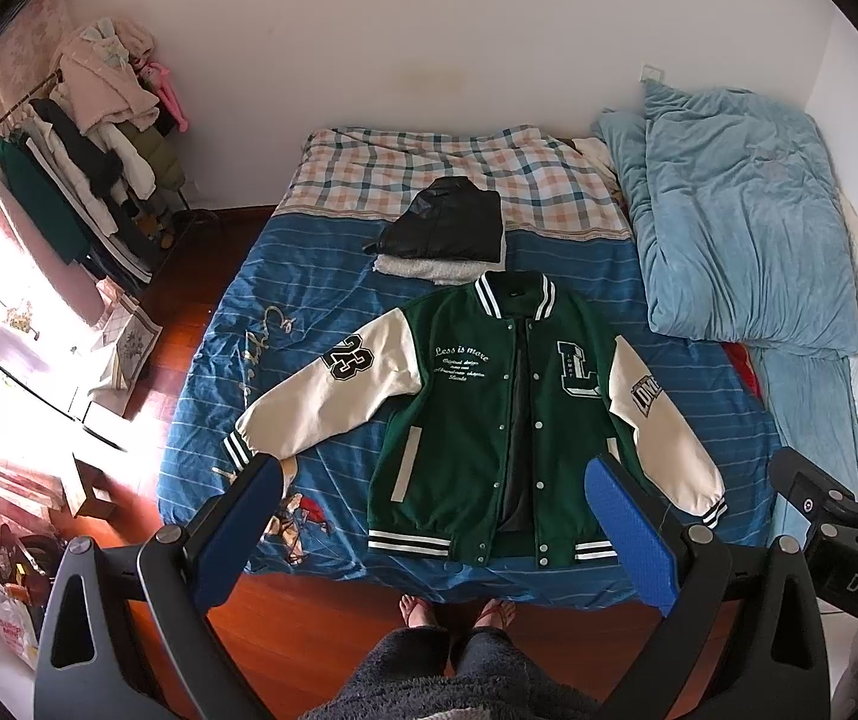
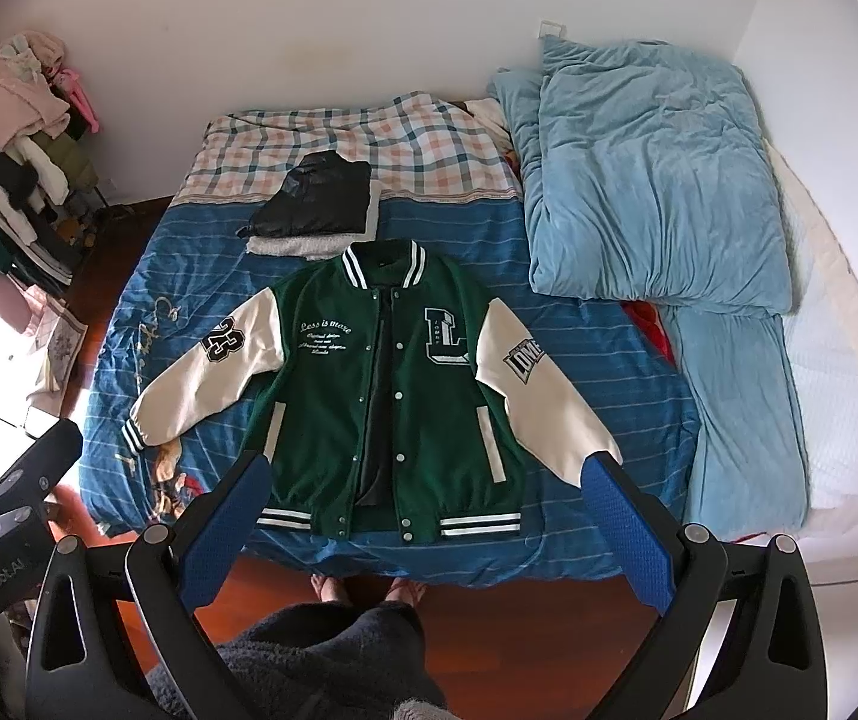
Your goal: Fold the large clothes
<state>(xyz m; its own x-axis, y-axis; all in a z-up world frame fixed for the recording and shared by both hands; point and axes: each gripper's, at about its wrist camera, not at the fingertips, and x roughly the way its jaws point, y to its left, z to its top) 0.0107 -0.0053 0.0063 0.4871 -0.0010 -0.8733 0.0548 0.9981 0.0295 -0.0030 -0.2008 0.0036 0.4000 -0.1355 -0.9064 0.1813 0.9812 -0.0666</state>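
A green varsity jacket (image 1: 477, 414) with cream sleeves lies flat and face up on the blue striped bed cover (image 1: 321, 276), front unbuttoned, both sleeves spread outward. It also shows in the right wrist view (image 2: 339, 396). My left gripper (image 1: 435, 480) is open and empty, held high above the jacket's hem at the foot of the bed. My right gripper (image 2: 426, 474) is open and empty, also high above the hem. The right gripper's body shows at the right edge of the left wrist view (image 1: 837, 504).
A folded black jacket (image 1: 447, 222) on a grey garment lies beyond the collar. A bunched light blue duvet (image 1: 741, 222) fills the bed's right side. A plaid blanket (image 1: 429, 168) covers the head end. A loaded clothes rack (image 1: 87, 180) stands at the left. The person's feet (image 1: 459, 606) stand on the wood floor.
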